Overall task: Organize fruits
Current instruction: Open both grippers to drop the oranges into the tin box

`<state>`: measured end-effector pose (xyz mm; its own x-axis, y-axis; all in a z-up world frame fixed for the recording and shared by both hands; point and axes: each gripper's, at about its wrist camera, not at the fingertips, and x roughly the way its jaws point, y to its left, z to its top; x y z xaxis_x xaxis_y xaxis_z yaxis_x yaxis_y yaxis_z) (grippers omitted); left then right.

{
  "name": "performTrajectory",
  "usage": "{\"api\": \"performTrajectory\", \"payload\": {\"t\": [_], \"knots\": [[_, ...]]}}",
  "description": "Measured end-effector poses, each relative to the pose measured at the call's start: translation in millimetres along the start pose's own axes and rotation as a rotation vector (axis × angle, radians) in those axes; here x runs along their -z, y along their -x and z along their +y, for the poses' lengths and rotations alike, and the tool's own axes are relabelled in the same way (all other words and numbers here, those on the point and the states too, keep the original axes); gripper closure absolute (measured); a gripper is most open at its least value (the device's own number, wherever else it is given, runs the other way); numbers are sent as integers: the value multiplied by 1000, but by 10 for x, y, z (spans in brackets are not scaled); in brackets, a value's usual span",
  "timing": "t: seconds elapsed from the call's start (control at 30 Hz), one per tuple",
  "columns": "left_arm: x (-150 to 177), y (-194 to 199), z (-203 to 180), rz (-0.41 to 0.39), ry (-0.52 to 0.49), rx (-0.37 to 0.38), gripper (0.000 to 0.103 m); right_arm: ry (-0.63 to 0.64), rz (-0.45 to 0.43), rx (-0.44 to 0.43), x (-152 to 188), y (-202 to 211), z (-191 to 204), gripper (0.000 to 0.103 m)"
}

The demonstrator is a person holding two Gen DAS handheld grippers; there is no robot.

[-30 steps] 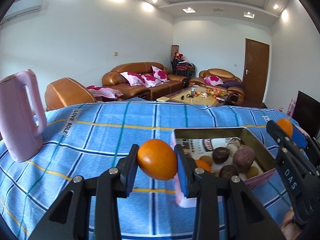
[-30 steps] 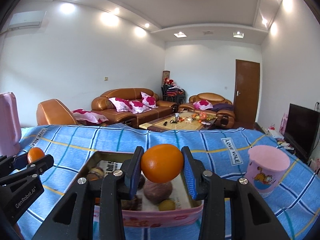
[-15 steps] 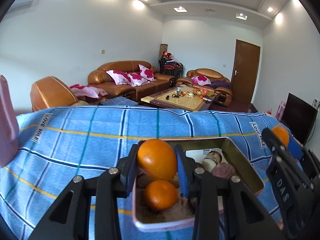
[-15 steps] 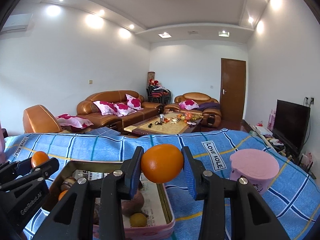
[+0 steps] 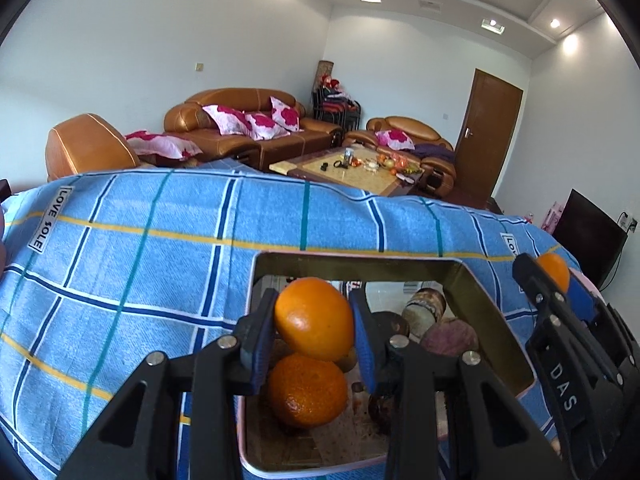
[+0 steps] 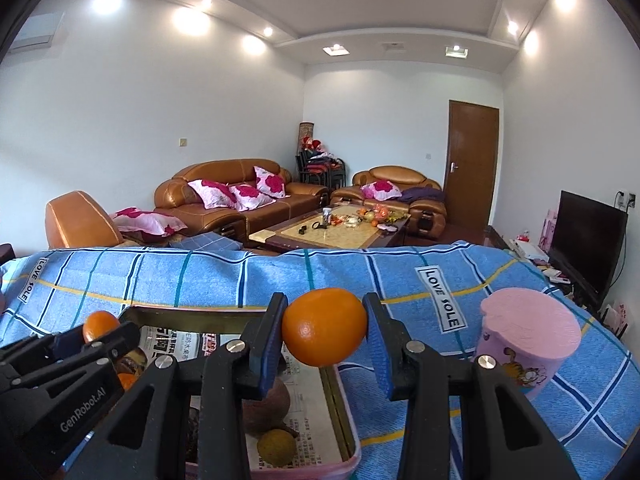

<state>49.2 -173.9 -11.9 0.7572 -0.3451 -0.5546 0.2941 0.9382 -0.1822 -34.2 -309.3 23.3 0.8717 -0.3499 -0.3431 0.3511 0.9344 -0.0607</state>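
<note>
Left wrist view: the left gripper [image 5: 314, 330] is clamping an orange [image 5: 313, 318] over the tin tray [image 5: 496, 320], above another orange [image 5: 307, 390]; a drop could bounce it out. Beside it, the right gripper [image 6: 324, 340] is gripping a second orange [image 6: 324, 332] near the tray's right rim. Earlier, the left orange was hanging over the blue cloth [image 5: 160, 248].

Three oranges: one [image 5: 313, 318] in the left jaws, one [image 6: 324, 332] in the right jaws, one [image 5: 307, 390] in the single tin [image 5: 492, 312]. One pink cup [image 6: 528, 350].
</note>
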Motion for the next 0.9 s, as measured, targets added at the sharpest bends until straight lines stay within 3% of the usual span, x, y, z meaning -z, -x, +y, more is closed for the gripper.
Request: {"api": "performTrajectory", "payload": {"t": [0.5,0.7,0.9], "knots": [[17,-144,31,82,-18,13,67,106,144,-160,79,-208,303,62],[24,-139,-2,91,-44,4,67,68,214,-211,98,-331,250,62],[28,-88,36,79,-46,5,67,42,225,-301,115,-342,219,61]]}}
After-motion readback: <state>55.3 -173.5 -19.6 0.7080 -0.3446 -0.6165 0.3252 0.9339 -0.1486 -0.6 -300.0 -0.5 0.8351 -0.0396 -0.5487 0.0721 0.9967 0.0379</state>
